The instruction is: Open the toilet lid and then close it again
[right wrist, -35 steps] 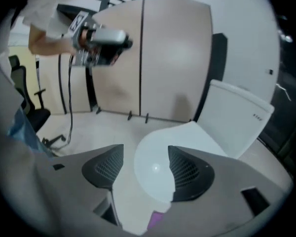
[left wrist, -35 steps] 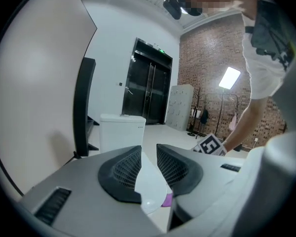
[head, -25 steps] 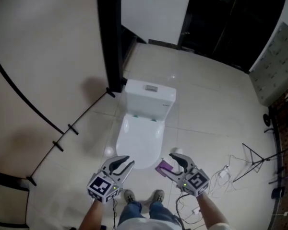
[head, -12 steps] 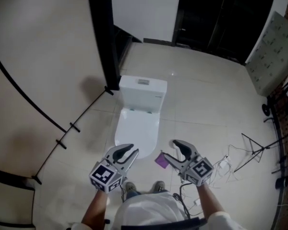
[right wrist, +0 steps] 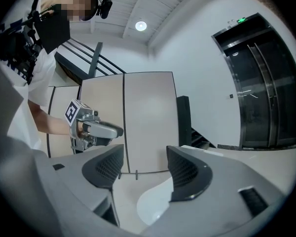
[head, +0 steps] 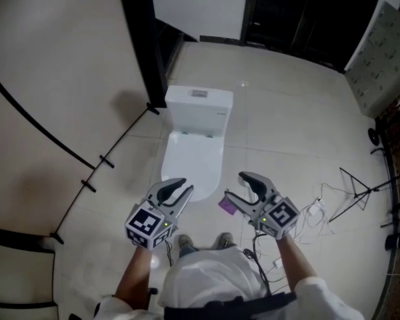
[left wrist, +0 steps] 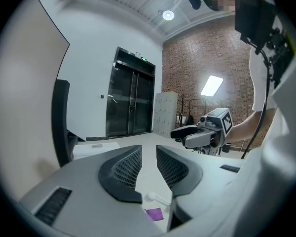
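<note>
**Surroundings.** A small purple square object (head: 227, 205) lies on the floor just right of the bowl's front. In the head view it sits between the two grippers. A tangle of white and black cables (head: 317, 212) and a thin black folding stand (head: 357, 185) occupy the floor to the right, well apart from the bowl. A tall black upright panel (head: 145, 45) stands against the beige wall (head: 47, 79), just left of the cistern. A grey padded panel (head: 380, 59) stands at far right.

**Surface and room.** The glossy pale tile floor (head: 287, 125) runs back to dark glass double doors (left wrist: 130, 102). A red brick wall (left wrist: 197, 68) adjoins them.

**Task item and tools.** The white ceramic toilet (head: 195, 145) faces the person, and its smooth white lid (head: 193, 169) is down flat. The left gripper (head: 187, 187) has a narrow gap between its jaws, with nothing in it. In the head view its tip overlaps the lid's front left edge. The right gripper (head: 235, 187) has its jaws set wider and also empty, and it sits just right of the bowl's front. Neither gripper touches the lid.
</note>
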`<state>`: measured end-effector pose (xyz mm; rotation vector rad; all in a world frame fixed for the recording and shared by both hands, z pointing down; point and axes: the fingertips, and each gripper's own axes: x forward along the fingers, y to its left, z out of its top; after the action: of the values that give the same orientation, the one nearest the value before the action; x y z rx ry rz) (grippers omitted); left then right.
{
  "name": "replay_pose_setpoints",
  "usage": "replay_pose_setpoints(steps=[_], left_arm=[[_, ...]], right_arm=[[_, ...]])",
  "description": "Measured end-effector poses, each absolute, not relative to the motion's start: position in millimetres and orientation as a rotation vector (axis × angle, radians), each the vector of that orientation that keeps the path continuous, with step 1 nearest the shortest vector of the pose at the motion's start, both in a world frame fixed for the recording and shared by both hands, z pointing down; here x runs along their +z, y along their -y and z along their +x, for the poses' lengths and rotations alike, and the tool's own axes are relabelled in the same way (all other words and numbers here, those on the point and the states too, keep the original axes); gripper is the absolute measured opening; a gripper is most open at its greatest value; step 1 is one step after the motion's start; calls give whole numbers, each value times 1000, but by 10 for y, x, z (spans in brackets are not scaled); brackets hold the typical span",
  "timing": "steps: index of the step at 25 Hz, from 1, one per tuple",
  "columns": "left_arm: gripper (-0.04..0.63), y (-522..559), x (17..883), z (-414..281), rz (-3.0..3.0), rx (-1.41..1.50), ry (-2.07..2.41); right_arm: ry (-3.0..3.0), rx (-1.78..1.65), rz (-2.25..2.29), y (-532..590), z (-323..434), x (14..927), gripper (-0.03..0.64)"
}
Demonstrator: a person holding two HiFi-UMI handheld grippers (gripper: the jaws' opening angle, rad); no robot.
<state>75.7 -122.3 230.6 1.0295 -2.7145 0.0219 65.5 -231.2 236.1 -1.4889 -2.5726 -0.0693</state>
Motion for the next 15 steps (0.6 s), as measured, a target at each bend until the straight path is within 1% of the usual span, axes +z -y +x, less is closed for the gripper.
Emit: replay_pose_setpoints(steps=[5, 15], left_arm=[[92, 1260, 2260, 682, 1041, -45, 2755], [92, 1465, 2215, 451, 1057, -5, 2775]], right_arm=[[2579, -72, -1494, 2325, 598, 2391, 284], [2594, -156, -1485, 2552, 560, 2491, 284]])
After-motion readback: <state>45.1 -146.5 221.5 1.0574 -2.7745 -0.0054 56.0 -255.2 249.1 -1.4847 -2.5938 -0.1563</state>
